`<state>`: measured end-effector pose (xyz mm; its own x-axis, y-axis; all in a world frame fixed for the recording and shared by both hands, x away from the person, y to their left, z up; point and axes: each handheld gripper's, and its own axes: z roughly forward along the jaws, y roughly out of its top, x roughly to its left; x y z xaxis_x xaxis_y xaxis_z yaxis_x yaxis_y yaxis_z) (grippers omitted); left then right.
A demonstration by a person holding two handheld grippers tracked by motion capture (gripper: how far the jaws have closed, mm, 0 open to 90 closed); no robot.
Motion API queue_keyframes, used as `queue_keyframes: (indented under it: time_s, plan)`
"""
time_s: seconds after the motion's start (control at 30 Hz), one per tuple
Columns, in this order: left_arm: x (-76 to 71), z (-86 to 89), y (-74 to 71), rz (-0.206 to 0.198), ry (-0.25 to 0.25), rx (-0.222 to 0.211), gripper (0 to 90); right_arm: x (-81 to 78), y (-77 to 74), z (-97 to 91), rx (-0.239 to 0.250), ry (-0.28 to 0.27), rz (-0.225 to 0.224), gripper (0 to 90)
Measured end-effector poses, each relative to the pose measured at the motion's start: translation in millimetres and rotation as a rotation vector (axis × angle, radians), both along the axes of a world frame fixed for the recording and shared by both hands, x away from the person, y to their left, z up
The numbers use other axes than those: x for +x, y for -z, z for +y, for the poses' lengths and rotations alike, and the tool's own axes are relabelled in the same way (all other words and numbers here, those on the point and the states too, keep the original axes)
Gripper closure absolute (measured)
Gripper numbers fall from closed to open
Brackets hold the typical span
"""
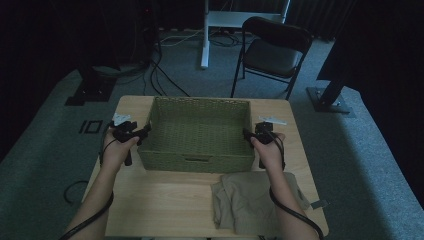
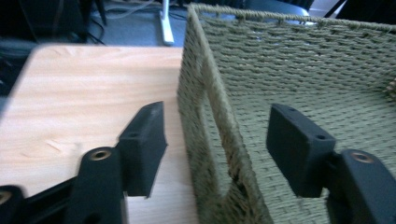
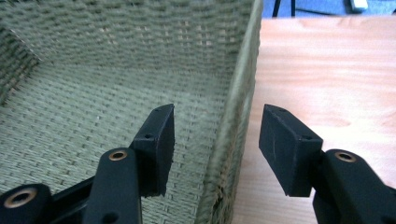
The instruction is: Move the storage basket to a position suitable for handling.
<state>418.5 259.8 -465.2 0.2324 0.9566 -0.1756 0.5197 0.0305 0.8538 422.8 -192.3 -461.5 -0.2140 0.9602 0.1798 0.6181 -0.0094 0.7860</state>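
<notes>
Fingers of my left gripper [image 2: 217, 151] and right gripper [image 3: 215, 149] stand spread astride the basket's [image 1: 197, 145] side walls mid-desk [image 1: 165, 200]; I'd pinch both rims evenly, then lift level.

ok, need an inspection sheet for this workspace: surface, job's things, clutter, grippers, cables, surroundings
Surface: light wooden table.
Job's things: green woven basket, empty, upright mid-table.
Clutter: folded beige cloth on the near edge of the table.
Grippers: left gripper straddles the basket's left wall, right gripper the right wall; jaws open, pads clear of the weave.
Cables: gripper cables trail along the forearms; floor cables behind the table.
Surroundings: folding chair, grey carpet, dark room.
</notes>
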Motion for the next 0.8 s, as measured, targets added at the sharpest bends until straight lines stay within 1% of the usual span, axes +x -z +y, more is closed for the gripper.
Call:
queue_keyframes:
  time_s: [0.03, 0.07, 0.1, 0.13, 0.17, 0.2, 0.23, 0.27, 0.3, 0.33, 0.37, 0.4, 0.43, 0.47, 0.5, 0.53, 0.57, 0.6, 0.63, 0.7, 0.77, 0.8]
  plan:
    - [0.9, -1.2, 0.2, 0.0, 0.006, 0.003, 44.9, 0.4, 2.5, 1.0, 0.001, 0.0, 0.009, 46.3]
    - [1.6, -2.4, 0.5, -0.001, 0.006, 0.006, 45.7, 0.8, 4.6, 2.2, 0.009, -0.003, 0.024, 45.9]
    - [2.0, -3.5, 0.1, 0.009, 0.008, 0.014, 46.1, 0.9, 6.1, 3.6, 0.013, -0.004, 0.054, 46.0]
    - [2.4, -5.0, -0.1, 0.018, 0.011, 0.021, 48.9, 1.3, 7.3, 5.3, 0.009, -0.009, 0.063, 47.0]
    - [3.0, -6.3, 0.0, 0.024, 0.011, 0.032, 50.1, 1.2, 7.9, 7.2, 0.004, -0.01, 0.066, 50.2]
    - [3.6, -7.3, -0.1, 0.029, 0.006, 0.038, 50.1, 1.2, 8.0, 8.7, -0.001, -0.009, 0.069, 51.3]
    - [3.6, -7.3, -0.1, 0.029, 0.006, 0.038, 50.3, 1.2, 8.0, 8.7, -0.001, -0.009, 0.069, 51.3]
    - [6.2, -8.7, 1.3, 0.049, -0.005, 0.027, 50.3, 1.4, 7.9, 10.1, -0.005, -0.007, 0.066, 52.5]
    - [7.4, -9.2, 2.7, 0.053, -0.011, 0.03, 53.1, 1.8, 7.2, 12.4, -0.045, 0.006, 0.069, 58.4]
    - [8.5, -10.1, 3.6, 0.063, -0.019, 0.027, 53.3, 2.2, 6.8, 12.9, -0.056, 0.015, 0.071, 62.5]
    - [9.3, -11.5, 4.5, 0.073, -0.018, 0.036, 54.9, 2.6, 6.6, 12.7, -0.075, 0.025, 0.067, 66.4]
    - [10.1, -13.4, 5.7, 0.078, -0.02, 0.059, 57.6, 3.0, 6.7, 12.2, -0.08, 0.036, 0.063, 69.1]
    - [10.8, -14.7, 6.4, 0.086, -0.023, 0.07, 58.9, 3.3, 6.9, 11.7, -0.071, 0.045, 0.071, 71.5]
    - [11.3, -15.8, 6.6, 0.095, -0.032, 0.069, 60.8, 3.5, 7.1, 11.6, -0.064, 0.051, 0.083, 73.2]
    - [12.0, -16.9, 7.2, 0.097, -0.032, 0.088, 65.3, 3.7, 7.1, 11.6, -0.062, 0.059, 0.084, 74.6]
    - [12.6, -17.7, 7.5, 0.105, -0.033, 0.098, 66.0, 3.7, 6.9, 12.0, -0.062, 0.066, 0.088, 75.6]
    - [13.2, -18.0, 7.5, 0.109, -0.032, 0.085, 69.1, 3.7, 6.6, 12.2, -0.064, 0.072, 0.088, 76.5]
    - [13.9, -18.5, 7.3, 0.106, -0.036, 0.084, 71.7, 3.7, 6.6, 12.3, -0.065, 0.074, 0.088, 76.8]
    - [14.8, -18.6, 6.8, 0.112, -0.032, 0.082, 74.5, 3.7, 6.6, 12.5, -0.065, 0.076, 0.088, 76.9]
    - [16.0, -19.2, 6.1, 0.121, -0.028, 0.079, 76.9, 3.8, 6.5, 12.8, -0.068, 0.079, 0.088, 77.2]
    - [16.5, -20.8, 5.2, 0.125, -0.023, 0.098, 79.2, 4.1, 6.7, 12.5, -0.067, 0.08, 0.085, 77.3]
    - [16.7, -21.3, 4.9, 0.127, -0.024, 0.099, 79.5, 4.2, 6.8, 12.5, -0.069, 0.079, 0.083, 77.4]
